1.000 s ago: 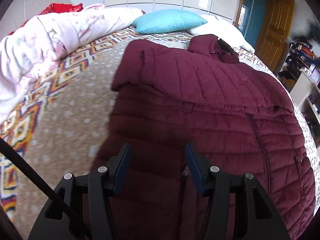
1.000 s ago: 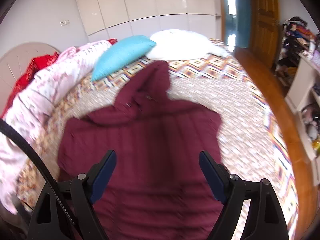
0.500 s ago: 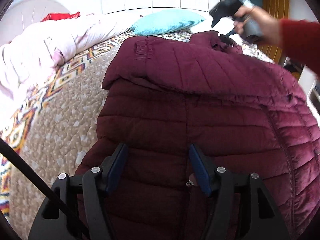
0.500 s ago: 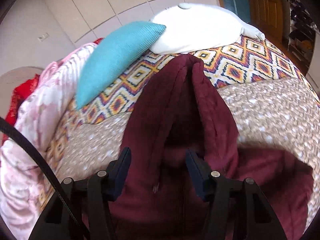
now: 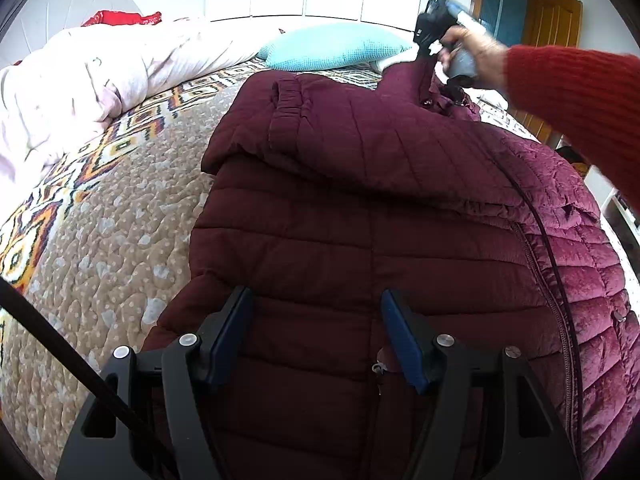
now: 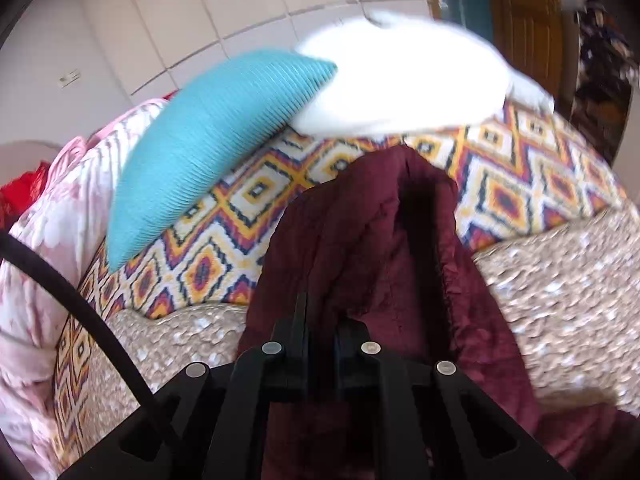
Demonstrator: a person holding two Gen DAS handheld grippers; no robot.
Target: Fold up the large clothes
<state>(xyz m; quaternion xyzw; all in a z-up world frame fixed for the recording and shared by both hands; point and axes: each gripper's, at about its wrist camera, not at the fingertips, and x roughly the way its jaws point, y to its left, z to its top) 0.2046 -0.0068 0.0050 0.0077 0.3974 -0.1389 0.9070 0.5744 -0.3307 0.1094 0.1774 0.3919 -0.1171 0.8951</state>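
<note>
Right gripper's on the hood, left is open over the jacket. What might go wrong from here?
1. The right gripper pinches only a thin bit of hood; puffy fabric may slip out.
2. The left gripper holds nothing, so the jacket may drag across the bedspread.
3. The sleeve folded across may fall open.
</note>
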